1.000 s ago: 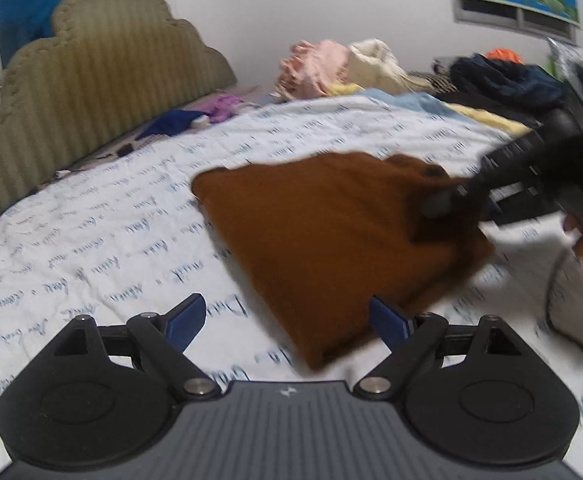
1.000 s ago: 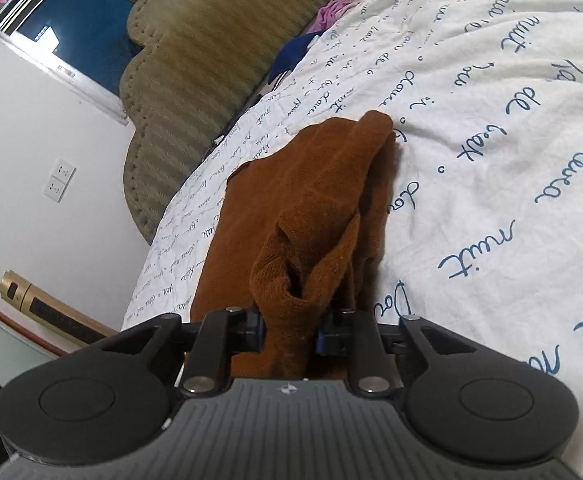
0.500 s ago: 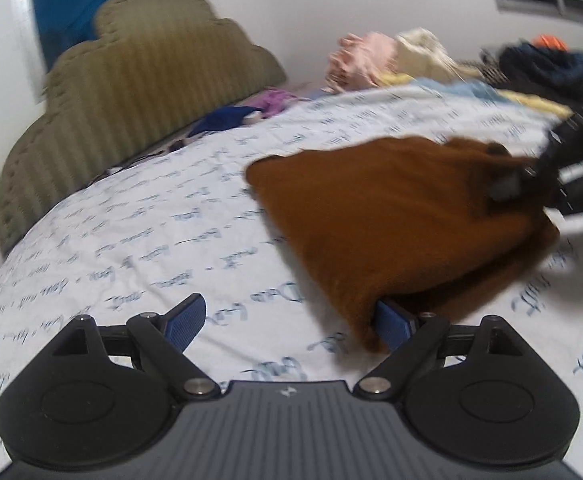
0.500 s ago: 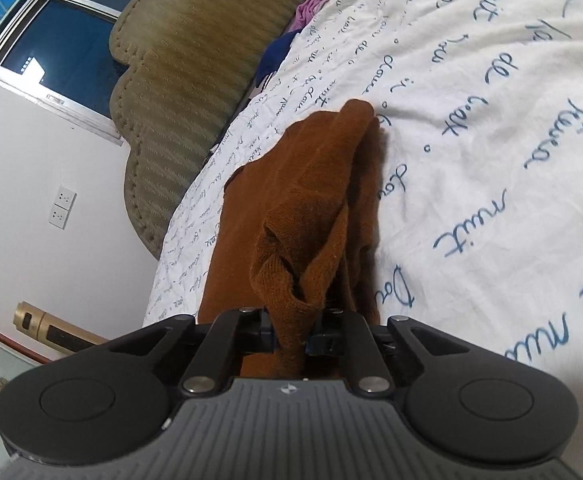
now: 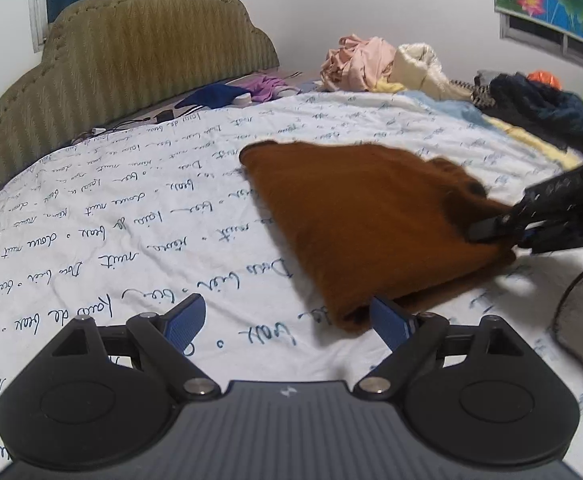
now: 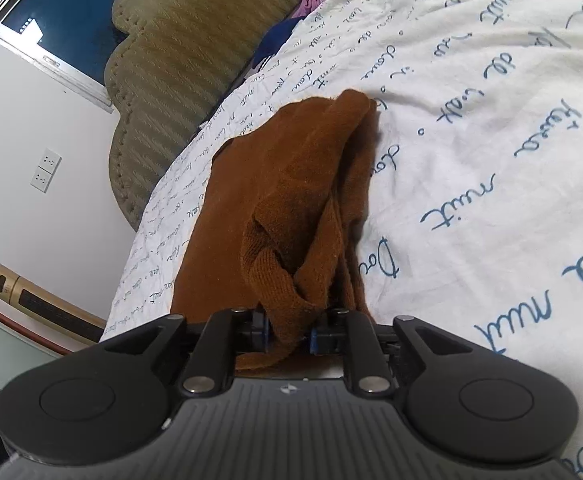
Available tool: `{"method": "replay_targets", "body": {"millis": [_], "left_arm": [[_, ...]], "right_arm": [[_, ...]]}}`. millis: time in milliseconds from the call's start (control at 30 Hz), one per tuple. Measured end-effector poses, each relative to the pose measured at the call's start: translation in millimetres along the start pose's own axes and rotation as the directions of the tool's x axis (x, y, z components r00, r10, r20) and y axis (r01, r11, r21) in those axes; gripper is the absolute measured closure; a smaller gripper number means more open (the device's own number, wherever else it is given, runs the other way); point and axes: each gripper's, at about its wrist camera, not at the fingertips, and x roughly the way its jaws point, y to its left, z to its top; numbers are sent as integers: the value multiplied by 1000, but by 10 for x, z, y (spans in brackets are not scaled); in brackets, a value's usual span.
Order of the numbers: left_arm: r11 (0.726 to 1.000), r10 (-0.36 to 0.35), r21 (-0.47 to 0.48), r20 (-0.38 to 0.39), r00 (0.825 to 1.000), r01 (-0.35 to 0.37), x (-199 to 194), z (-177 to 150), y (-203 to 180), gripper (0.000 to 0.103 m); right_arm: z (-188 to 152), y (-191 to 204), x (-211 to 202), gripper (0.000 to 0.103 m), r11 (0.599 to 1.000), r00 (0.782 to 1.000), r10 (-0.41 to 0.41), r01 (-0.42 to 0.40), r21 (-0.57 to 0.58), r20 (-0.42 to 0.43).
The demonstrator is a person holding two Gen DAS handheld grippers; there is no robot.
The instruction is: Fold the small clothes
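Your right gripper [image 6: 287,330] is clamped on a bunched edge of the brown garment [image 5: 371,216], which lies folded on the printed bedsheet [image 5: 131,208] ahead of it. Your left gripper [image 5: 287,320] stands spread apart, its right finger [image 5: 389,320] touching the garment's near corner.

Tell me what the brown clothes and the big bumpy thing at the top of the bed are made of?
The brown garment looks like soft knitted fabric, maybe wool or acrylic: fine knit loops show where the right tool pinches it, and it has a matte, fuzzy surface. The headboard looks padded and covered in olive ribbed cloth, with a stitched or studded edge; the exact fabric is unclear.
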Motion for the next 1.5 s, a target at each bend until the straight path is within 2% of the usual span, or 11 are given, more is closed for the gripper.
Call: {"method": "replay_targets", "body": {"millis": [67,167,267,300,400,700,1167,1300,1400,1433,1500], "left_arm": [[999,-16,-38,18,1000,17,-62,90,34,13],[992,-55,-113,47,997,60,-76,268,80,13],[984,-67,-166,16,998,69,109,406,60,13],[985,-58,-165,-2,998,57,191,419,24,13],[993,-7,-119,-67,998,-1,417,384,-127,13],[998,10,-56,-106,994,-16,528,288,-320,13],[998,24,-60,-126,992,-32,589,259,-290,13],[997,22,-77,-92,995,-29,555,271,-243,13],[986,-4,-165,-79,997,-9,587,327,-66,13],[977,-34,-215,-94,995,13,637,347,23,13],[943,-130,-322,-123,984,84,763,359,188,13]], "right_arm": [[0,5,-24,77,1000,1000,1,-1,-2,6],[-6,20,-61,64,1000,999,12,-12,-2,30],[1,49,-94,63,1000,999,3,-2,-15,53],[-4,62,-91,64,999,998,-15,17,-29,56],[-51,71,-40,85,995,996,-74,77,-65,50],[-83,38,-37,86,995,996,-75,78,-61,53],[-70,52,-24,83,993,996,-82,85,-76,43],[-35,72,-125,65,996,997,-47,51,-76,58],[40,98,-237,31,993,995,-43,53,-109,94],[69,99,-252,24,991,993,-48,61,-122,103],[127,65,-227,23,988,993,-69,81,-132,97]]}}
